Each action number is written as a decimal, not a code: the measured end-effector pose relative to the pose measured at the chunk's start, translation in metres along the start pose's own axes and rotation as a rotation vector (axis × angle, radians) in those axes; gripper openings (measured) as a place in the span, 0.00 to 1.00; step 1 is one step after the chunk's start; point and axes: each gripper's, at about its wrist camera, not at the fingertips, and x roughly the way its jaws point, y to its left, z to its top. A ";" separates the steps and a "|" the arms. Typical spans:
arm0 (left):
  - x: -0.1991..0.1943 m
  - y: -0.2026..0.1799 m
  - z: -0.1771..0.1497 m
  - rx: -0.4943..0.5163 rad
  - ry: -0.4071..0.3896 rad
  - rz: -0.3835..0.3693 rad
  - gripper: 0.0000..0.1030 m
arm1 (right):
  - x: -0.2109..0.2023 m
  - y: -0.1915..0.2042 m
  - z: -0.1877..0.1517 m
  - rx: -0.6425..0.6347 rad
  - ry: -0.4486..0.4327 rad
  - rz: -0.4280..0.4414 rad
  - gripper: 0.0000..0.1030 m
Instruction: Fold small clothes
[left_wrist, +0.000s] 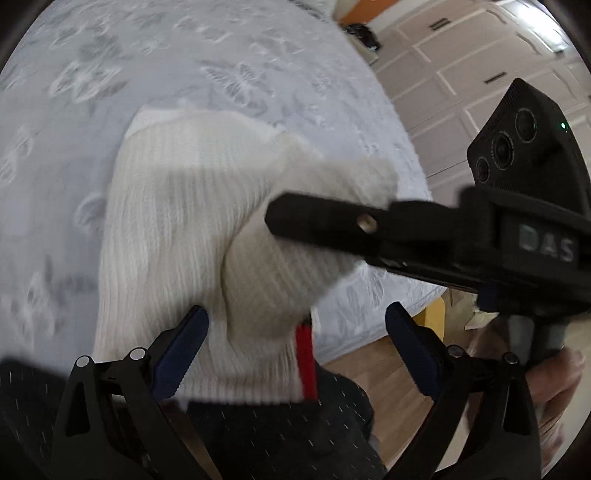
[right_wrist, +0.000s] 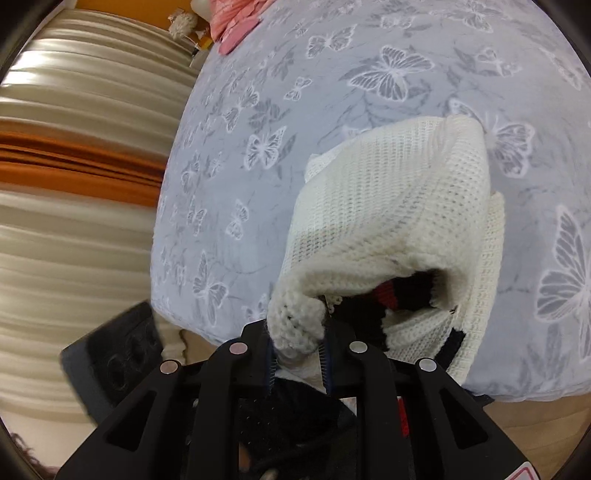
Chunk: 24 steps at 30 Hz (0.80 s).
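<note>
A: While the right gripper (right_wrist: 299, 354) sits nearest the lens, note it first: jaws drawn together, pinching a bunched corner of the white knit sweater (right_wrist: 391, 206).

B: And the left gripper (left_wrist: 295, 332)?

A: Jaws spread wide, nothing between them. The sweater's hem with its red stripe (left_wrist: 306, 362) hangs in the gap, touching neither pad as far as I can tell.

B: Where's the garment overall?

A: Partly lifted off the bed (right_wrist: 332, 74), its far end resting on the butterfly-print cover. Black and red trim shows inside the raised fold. A pink item (right_wrist: 236, 26) lies at the bed's far edge.

B: Risks?

A: One pinch carries a thick, loose knit; it could slip from the pads. With only one corner held, the fold may land crooked. The hem hangs near the bed's edge, so slack could drag it off.
</note>
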 end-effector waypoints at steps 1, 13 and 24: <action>0.005 0.000 0.004 0.026 0.010 0.020 0.70 | 0.000 0.000 -0.001 -0.001 0.007 0.010 0.20; -0.046 0.049 0.020 -0.042 -0.066 0.053 0.08 | -0.028 -0.105 -0.055 0.182 -0.093 -0.165 0.72; -0.093 0.058 0.017 -0.001 -0.131 0.135 0.08 | -0.020 -0.050 -0.013 -0.070 -0.179 -0.260 0.17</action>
